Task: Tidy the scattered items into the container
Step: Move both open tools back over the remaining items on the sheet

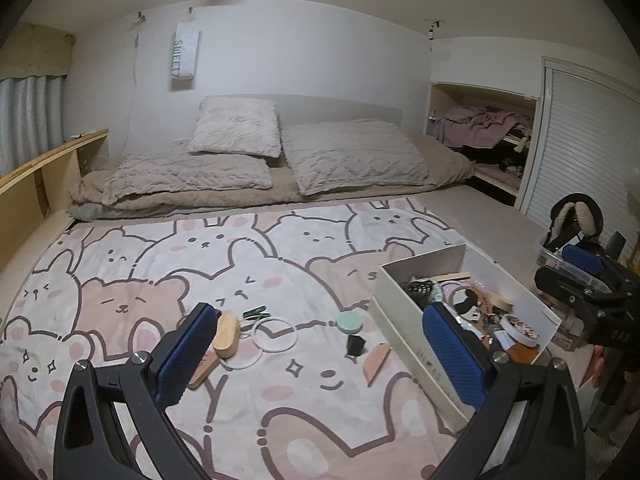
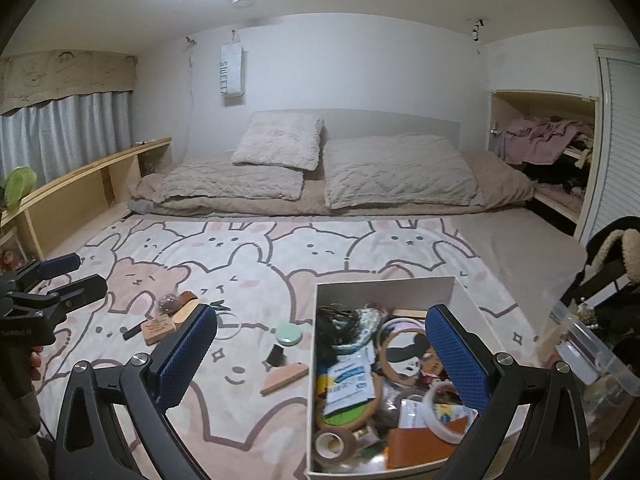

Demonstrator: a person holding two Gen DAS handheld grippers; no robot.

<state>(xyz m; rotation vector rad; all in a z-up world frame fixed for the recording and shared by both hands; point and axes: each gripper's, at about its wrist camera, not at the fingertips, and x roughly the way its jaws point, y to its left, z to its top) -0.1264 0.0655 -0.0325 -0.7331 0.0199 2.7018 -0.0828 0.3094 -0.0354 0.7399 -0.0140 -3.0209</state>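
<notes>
Blue-padded fingers fill the foreground on both sides, and both tools are spread wide with nothing between them: the left gripper (image 1: 316,356) hovers over the bunny blanket (image 1: 280,420), the right gripper (image 2: 320,356) hangs over the white box (image 2: 312,360), which is already crammed with tape rolls, packets and hoops. That box sits just right of the left gripper's reach.

Plenty waits on the blanket! Straight ahead of the left gripper, between its fingers, lie a mint round disc (image 1: 349,321), a small black cube (image 1: 355,345) just nearer than it, and a flat wooden comb (image 1: 378,362) close beside the box wall. Off toward its left finger rest a wooden brush (image 1: 226,333), a white ring (image 1: 275,334) and a dark green clip (image 1: 255,312).

Looks to me like we're between picks, an item about to be chosen. The comb or cube seems the handiest target: drop the left gripper down, straddle it, squeeze, then swing right over the box. The comb lies flat, so the fingers would need to come in low.
</notes>
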